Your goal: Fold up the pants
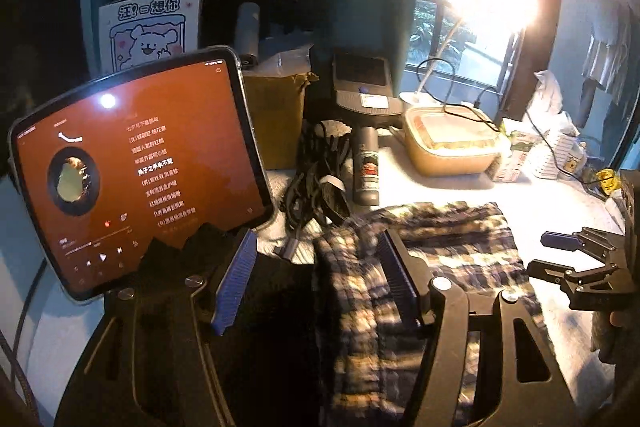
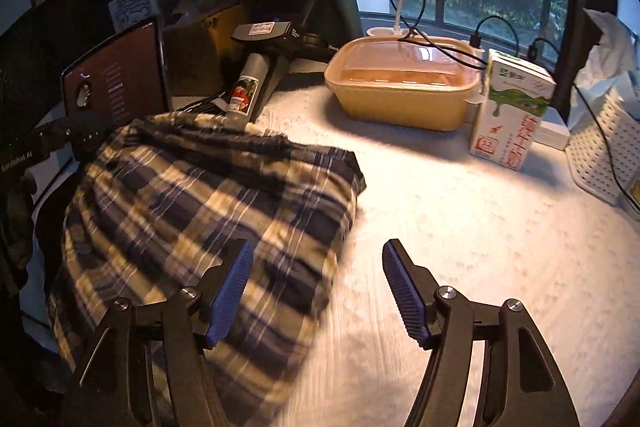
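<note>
Plaid pants [image 2: 208, 211], blue and cream, lie folded in a compact bundle at the near left of the white tabletop [image 2: 460, 227], clear of the far clutter. Left gripper [image 1: 320, 279] and right gripper [image 2: 318, 287] hover with jaws apart, gripping nothing, which suggests a fold just released.

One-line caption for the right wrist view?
Open right gripper above the white tablecloth, beside folded plaid pants; nothing held.

Pants [image 2: 208, 203] left of carton [image 2: 510, 111], box [image 2: 400, 95] behind
</note>
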### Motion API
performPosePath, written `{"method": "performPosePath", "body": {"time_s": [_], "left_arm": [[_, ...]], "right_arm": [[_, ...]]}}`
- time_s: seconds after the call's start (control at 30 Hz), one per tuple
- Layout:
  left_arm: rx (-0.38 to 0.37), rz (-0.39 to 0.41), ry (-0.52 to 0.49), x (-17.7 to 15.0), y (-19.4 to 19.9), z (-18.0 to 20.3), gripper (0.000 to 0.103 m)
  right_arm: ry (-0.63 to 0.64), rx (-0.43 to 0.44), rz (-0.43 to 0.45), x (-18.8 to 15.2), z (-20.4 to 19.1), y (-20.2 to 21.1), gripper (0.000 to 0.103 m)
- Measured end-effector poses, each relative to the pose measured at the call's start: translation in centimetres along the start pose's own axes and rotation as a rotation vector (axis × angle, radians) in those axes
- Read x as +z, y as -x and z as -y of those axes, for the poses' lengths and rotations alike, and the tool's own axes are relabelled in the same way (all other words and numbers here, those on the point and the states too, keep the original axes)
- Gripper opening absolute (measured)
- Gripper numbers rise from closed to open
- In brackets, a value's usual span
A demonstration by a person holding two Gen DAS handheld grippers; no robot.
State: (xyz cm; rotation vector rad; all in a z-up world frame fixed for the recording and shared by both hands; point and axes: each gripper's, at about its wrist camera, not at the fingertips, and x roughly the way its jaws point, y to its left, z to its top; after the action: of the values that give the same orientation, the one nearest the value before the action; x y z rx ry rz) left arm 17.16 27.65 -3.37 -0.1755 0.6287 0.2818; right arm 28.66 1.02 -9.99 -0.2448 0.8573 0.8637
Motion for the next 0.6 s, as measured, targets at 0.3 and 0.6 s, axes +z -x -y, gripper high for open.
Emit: {"method": "performPosePath", "body": {"time_s": [0.3, 0.6], "left_arm": [[-0.032, -0.016, -0.059, -3.4, 2.2, 4.0, 0.064], [-0.045, 0.039, -0.123, -6.1, 5.3, 8.7, 0.078]], "right_arm": [[-0.002, -0.034, 0.024, -2.7, -0.1, 3.9, 0.071], [0.012, -0.088, 0.056, -5.7, -0.1, 8.4, 0.071]]}}
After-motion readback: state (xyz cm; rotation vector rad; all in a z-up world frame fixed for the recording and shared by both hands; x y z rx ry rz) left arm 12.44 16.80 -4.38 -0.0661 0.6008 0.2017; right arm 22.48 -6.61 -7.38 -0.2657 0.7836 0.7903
